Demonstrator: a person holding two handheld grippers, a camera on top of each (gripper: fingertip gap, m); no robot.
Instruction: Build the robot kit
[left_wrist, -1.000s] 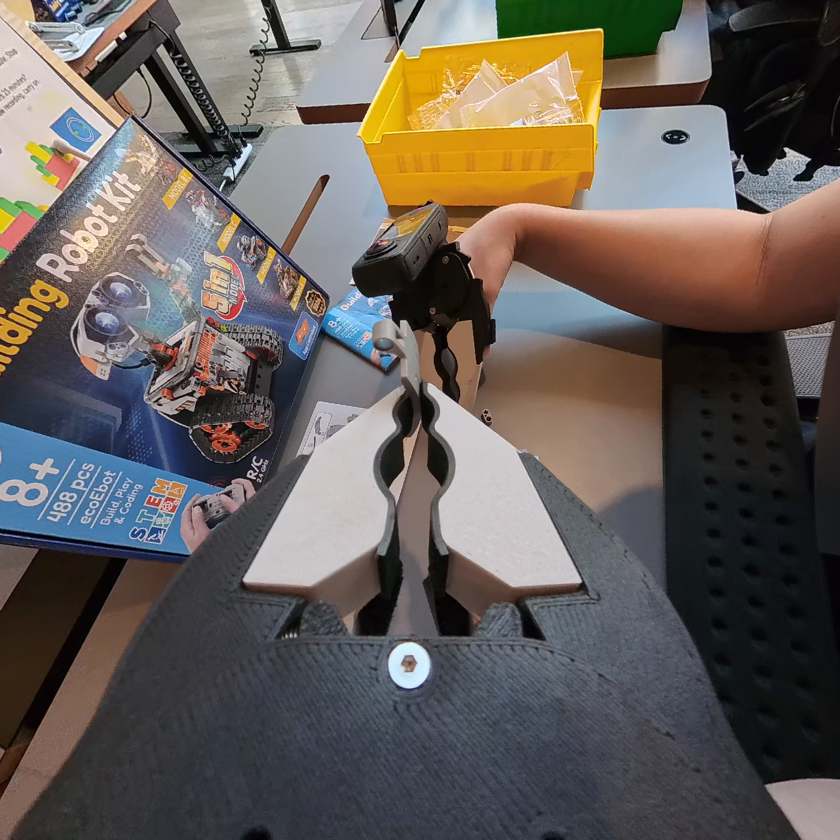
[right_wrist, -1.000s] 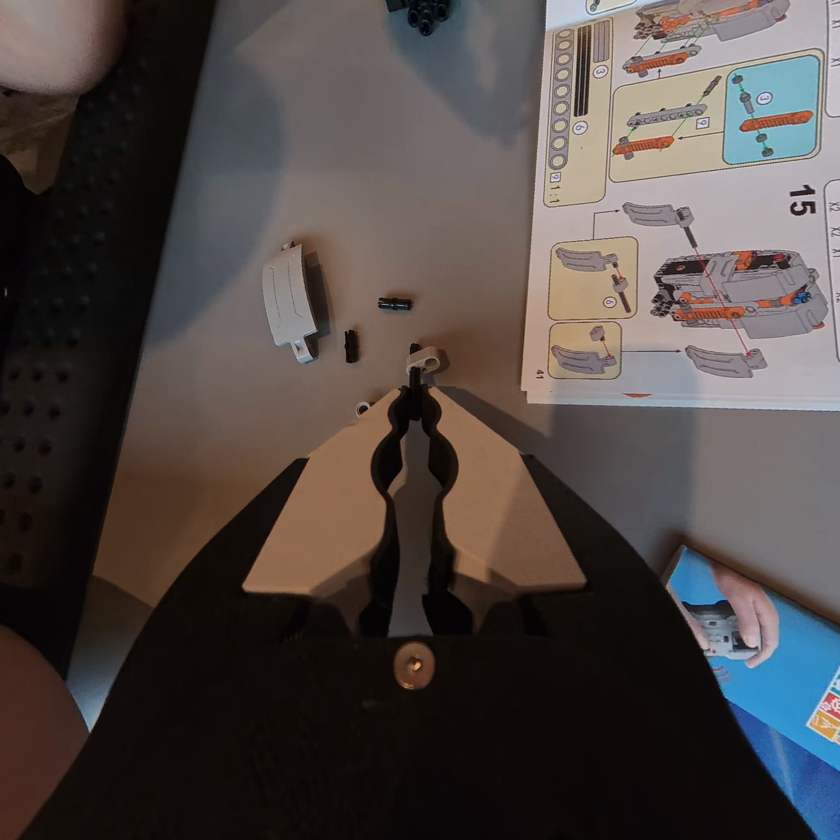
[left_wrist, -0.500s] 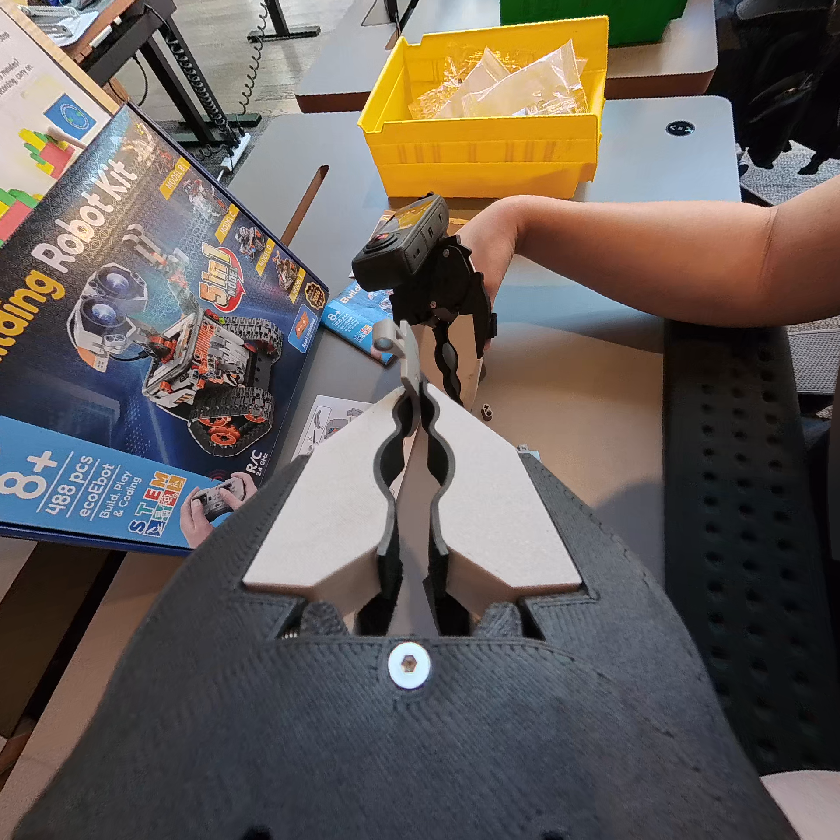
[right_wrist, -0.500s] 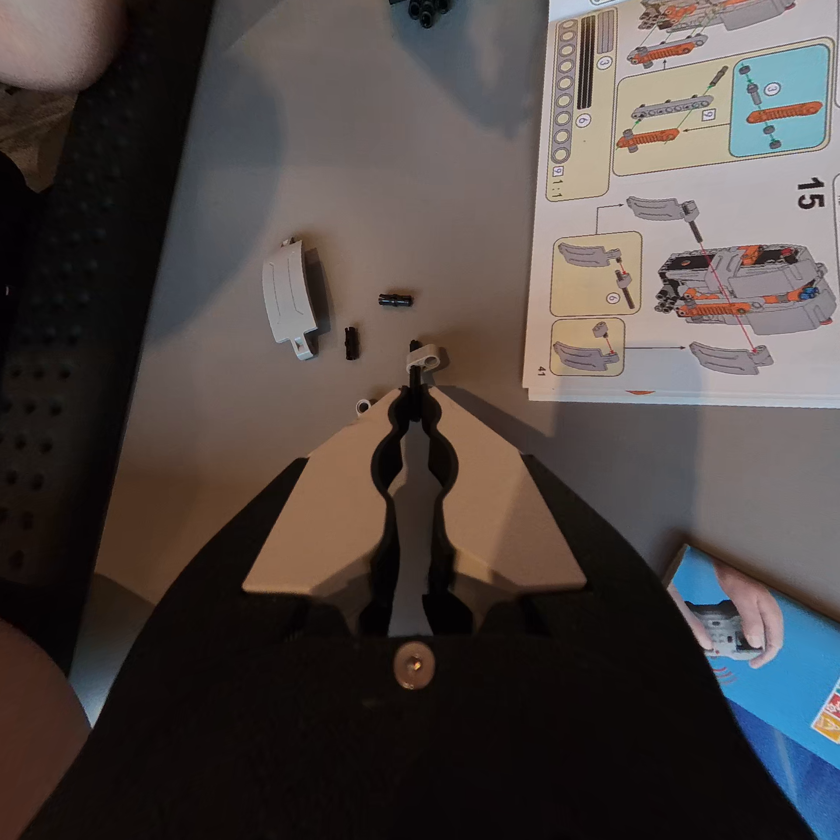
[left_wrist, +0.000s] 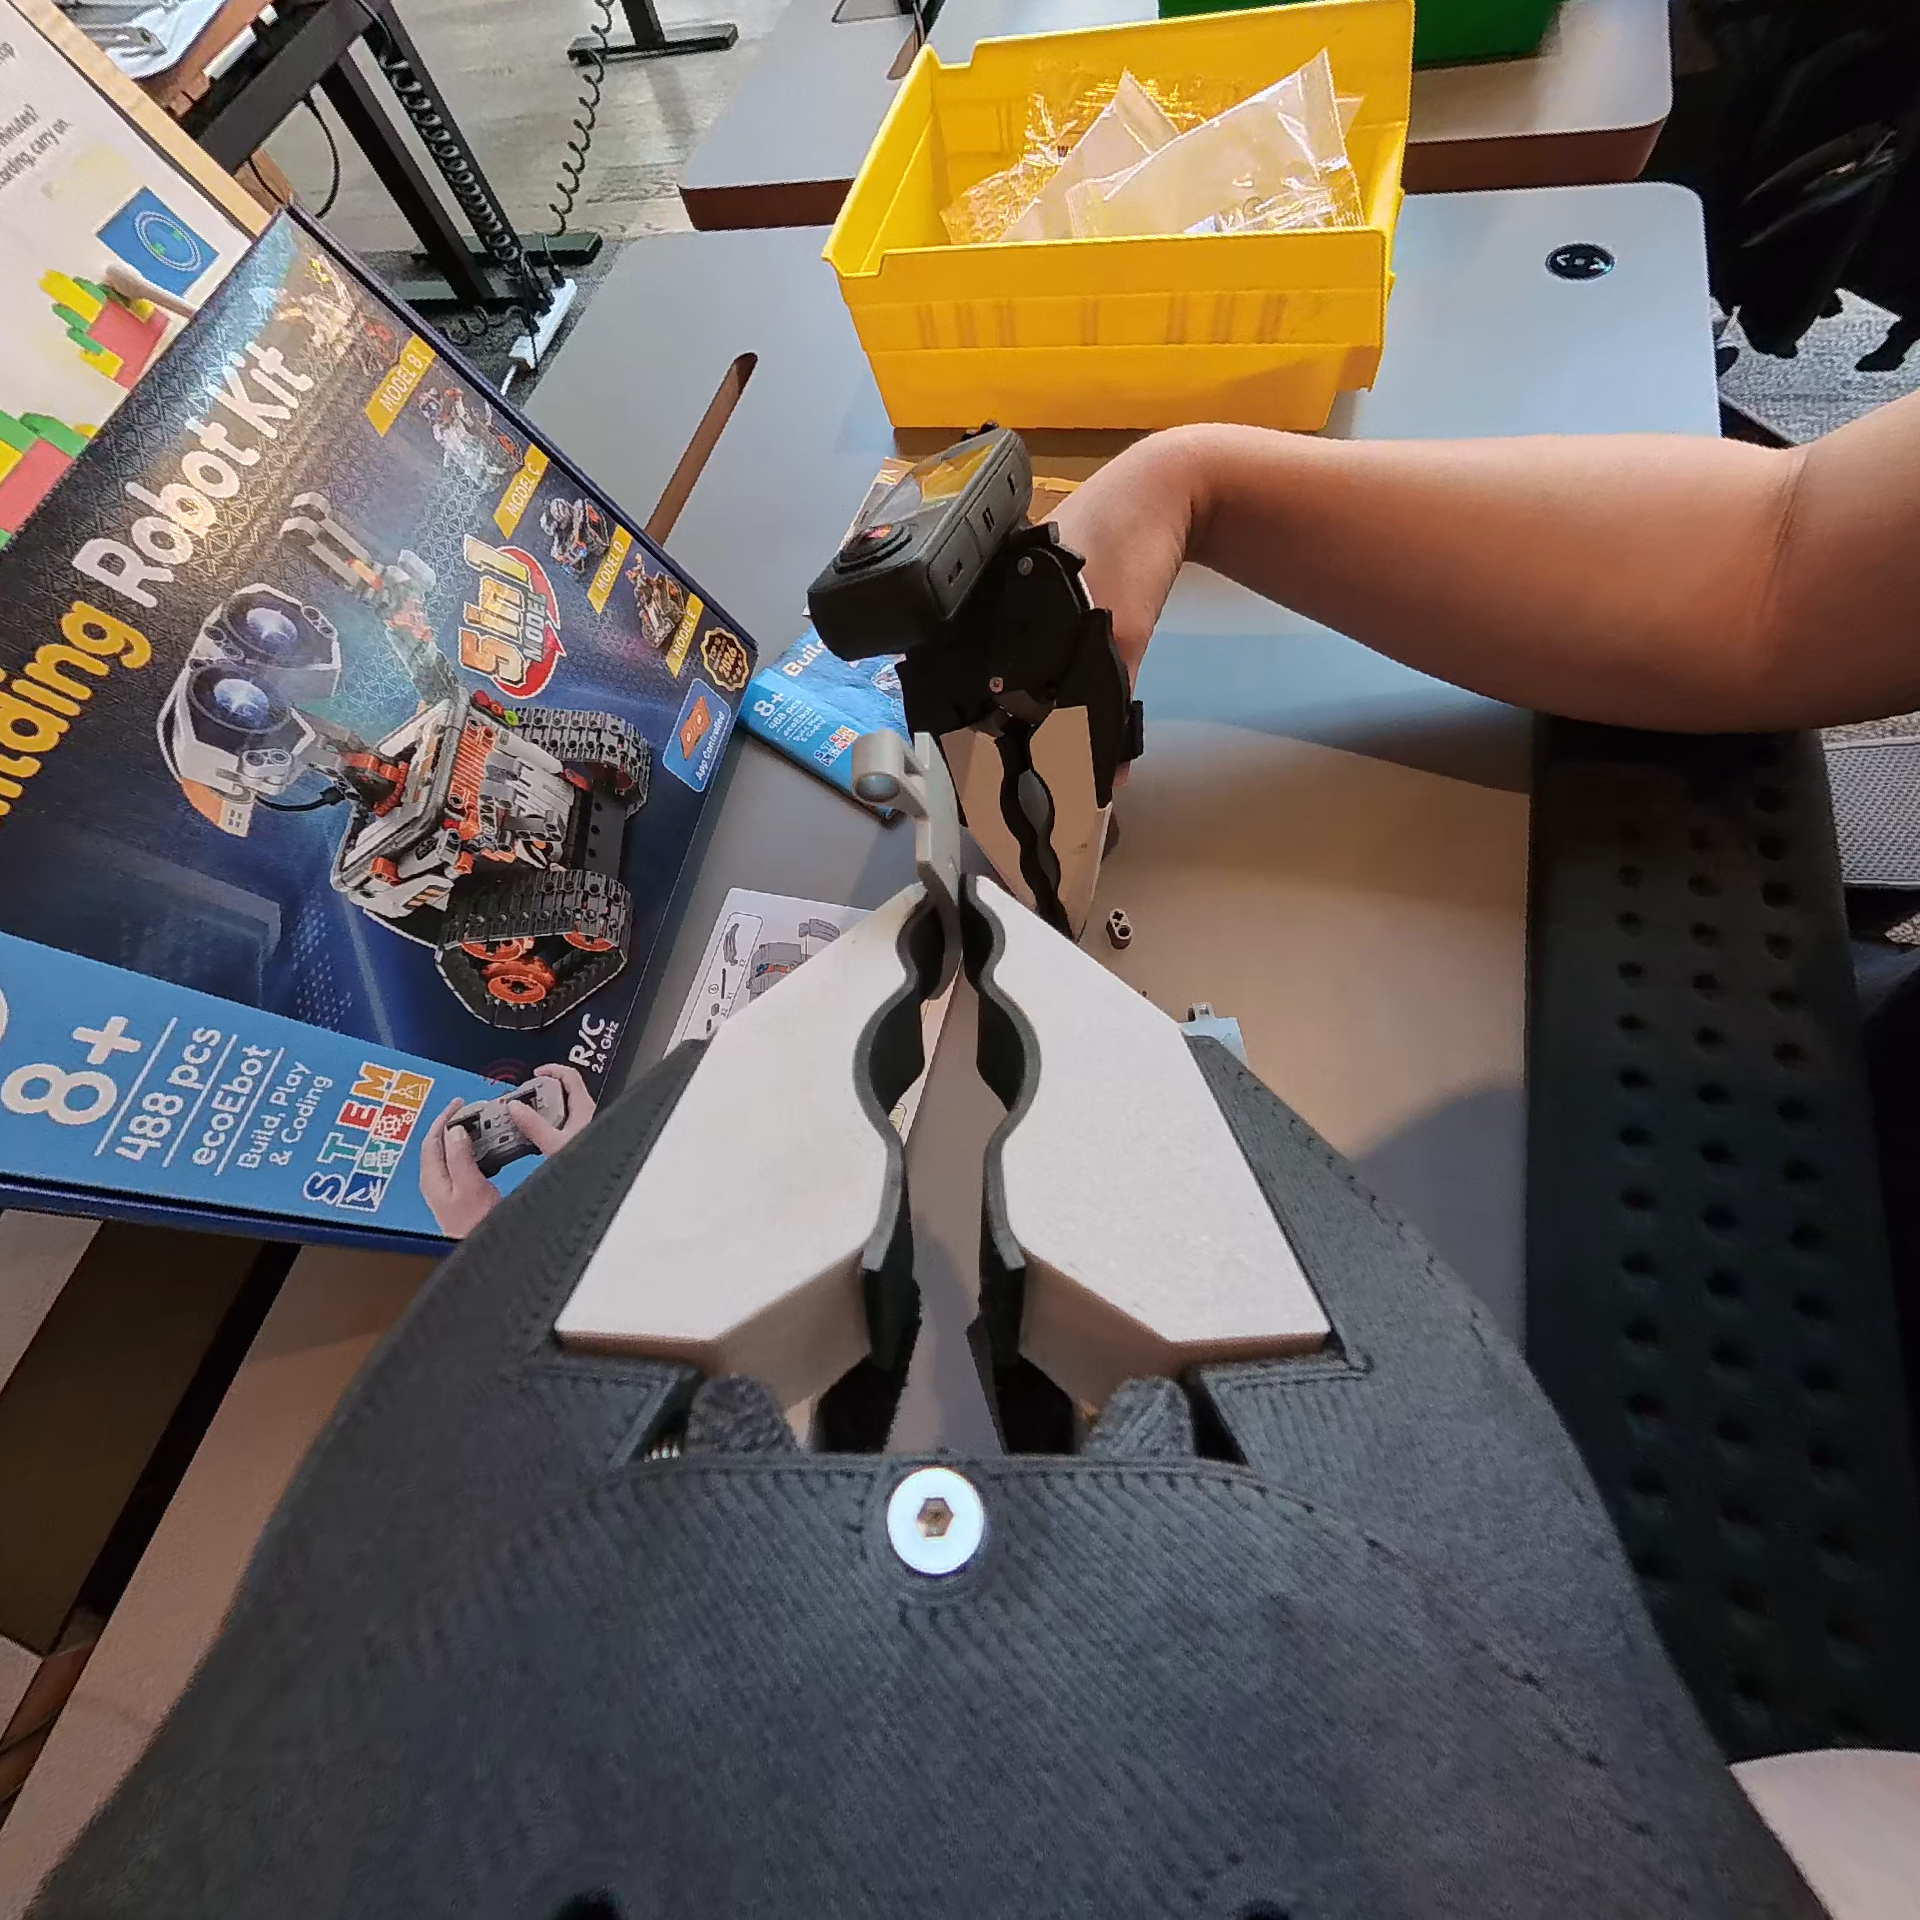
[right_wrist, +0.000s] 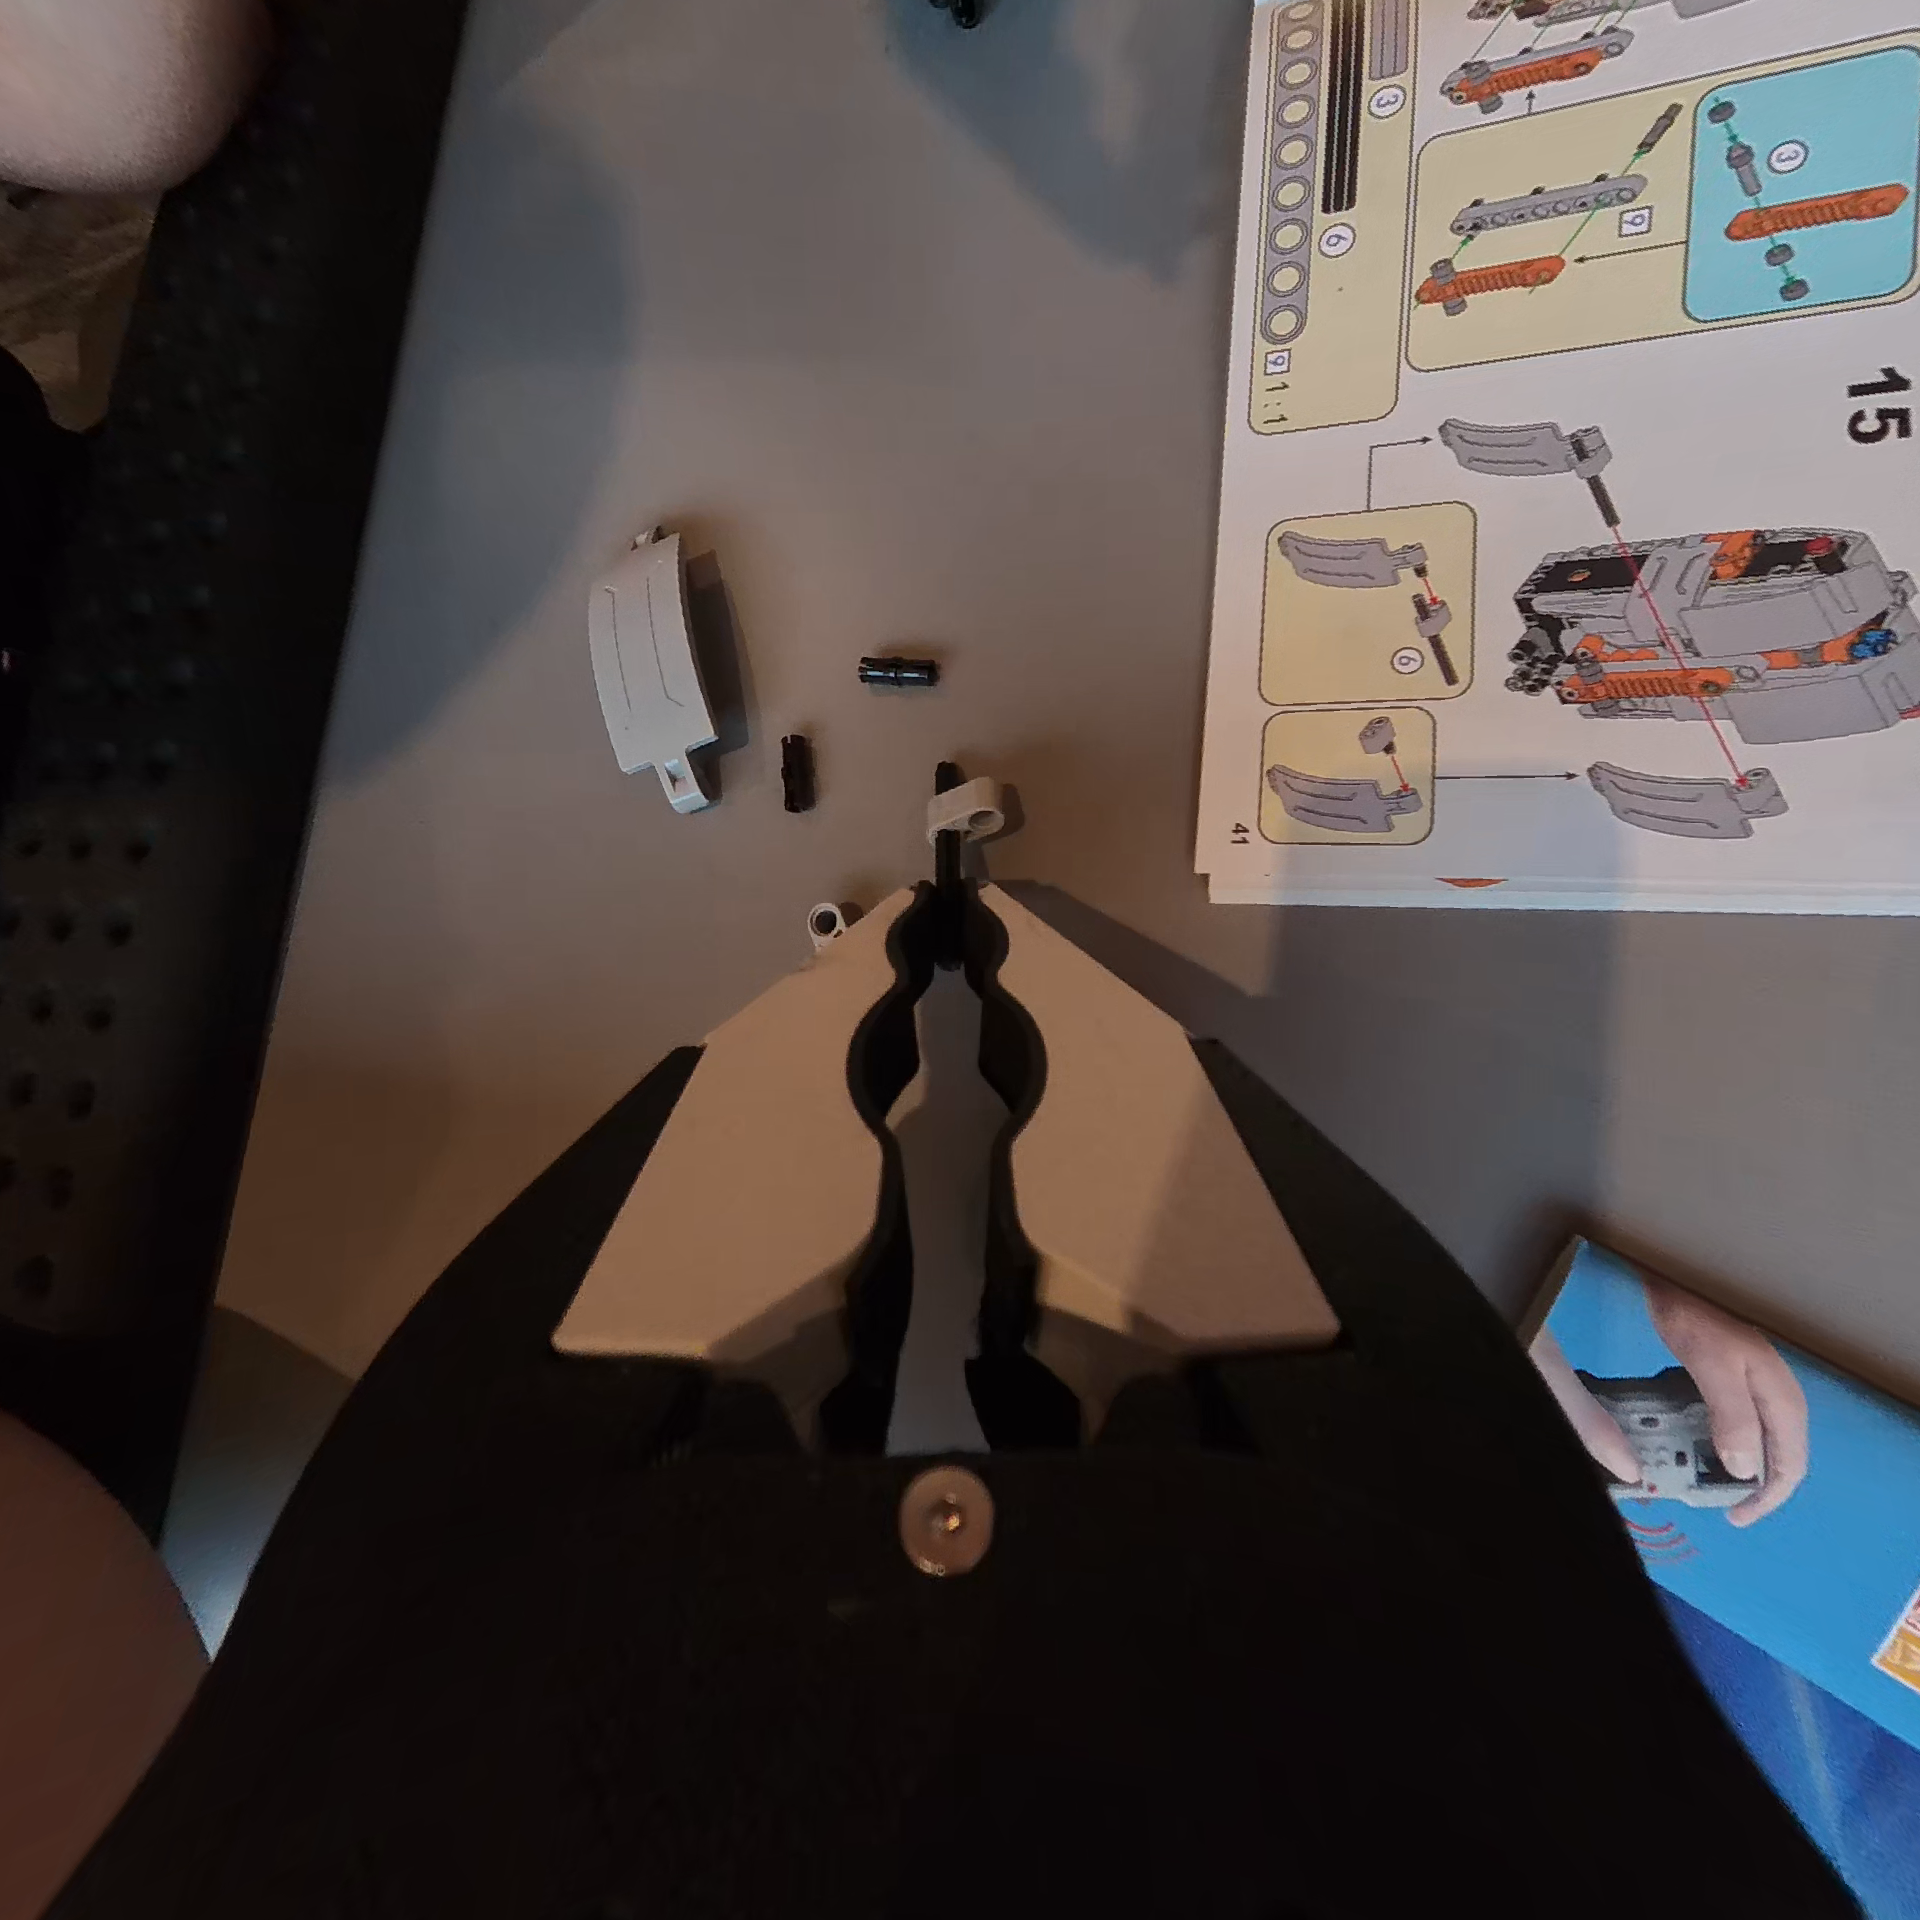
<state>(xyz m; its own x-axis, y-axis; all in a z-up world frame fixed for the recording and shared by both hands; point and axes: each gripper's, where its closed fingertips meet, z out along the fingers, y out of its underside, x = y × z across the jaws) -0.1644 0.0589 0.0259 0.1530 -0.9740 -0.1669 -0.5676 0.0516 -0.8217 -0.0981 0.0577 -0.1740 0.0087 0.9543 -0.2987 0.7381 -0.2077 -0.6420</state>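
My left gripper (left_wrist: 943, 902) is shut on a grey curved panel piece (left_wrist: 916, 798), held edge-on above the grey table with its round hole end up. My right gripper (right_wrist: 948, 902) is shut on a black axle (right_wrist: 947, 862) that carries a small light-grey connector (right_wrist: 966, 808), low over the table. It also shows in the left wrist view (left_wrist: 1023, 748), held by a person's hand, pointing down at the table. A second grey curved panel (right_wrist: 649, 670) lies left of my right gripper, with two black pins (right_wrist: 900, 671) (right_wrist: 797, 771) beside it.
An open instruction booklet (right_wrist: 1558, 447) lies right of the parts. A large blue kit box (left_wrist: 312, 748) leans at the left. A yellow bin (left_wrist: 1122, 260) with plastic bags stands at the back. A black perforated mat (left_wrist: 1704, 1143) runs along the right. A small white connector (right_wrist: 828, 920) lies by my right fingertip. The left gripper's tips are roughly 20 centimetres from the right gripper's.
Little has moved. My left gripper has drifted slightly with the panel still in it. My right gripper stays low with the axle; the booklet has shifted slightly in its view.
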